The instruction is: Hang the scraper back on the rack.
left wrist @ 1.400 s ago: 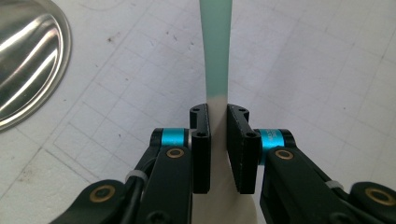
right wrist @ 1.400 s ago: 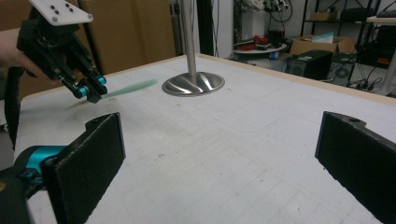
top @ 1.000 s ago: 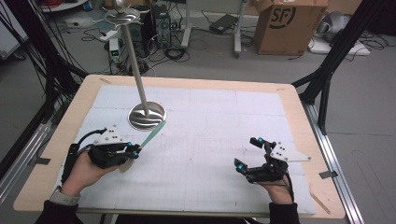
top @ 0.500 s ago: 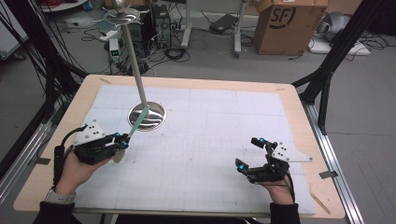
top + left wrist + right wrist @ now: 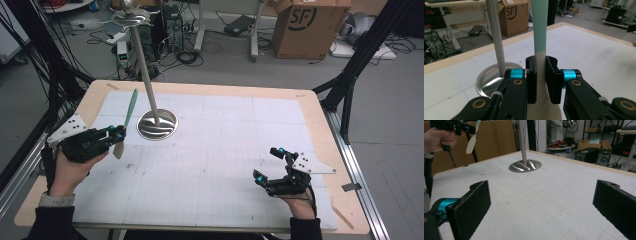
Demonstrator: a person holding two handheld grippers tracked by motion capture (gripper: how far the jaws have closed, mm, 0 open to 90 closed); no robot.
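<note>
Two hand-held grippers work over a white gridded table mat (image 5: pixel 225 150). The left gripper (image 5: pixel 116 136) has its jaws clamped on a slim spatula with a mint-green handle and a cream blade (image 5: pixel 126 120); in the left gripper view the black pads press the spatula (image 5: pixel 540 37) where green meets cream. Compared with a second ago, when the spatula lay low and slanted beside the round base, the tool is now raised clear of the mat and stands nearly upright, handle up, blade hanging below the jaws, just left of the brushed-steel stand with a disc base and a tall pole (image 5: pixel 157 124). The lift appears complete; the likely next step is carrying the handle toward the small dish at the top of the pole (image 5: pixel 131 19), which calls for a steady upright grip. The right gripper (image 5: pixel 272 165) rests on the mat's near right side, jaws wide apart and empty.
</note>
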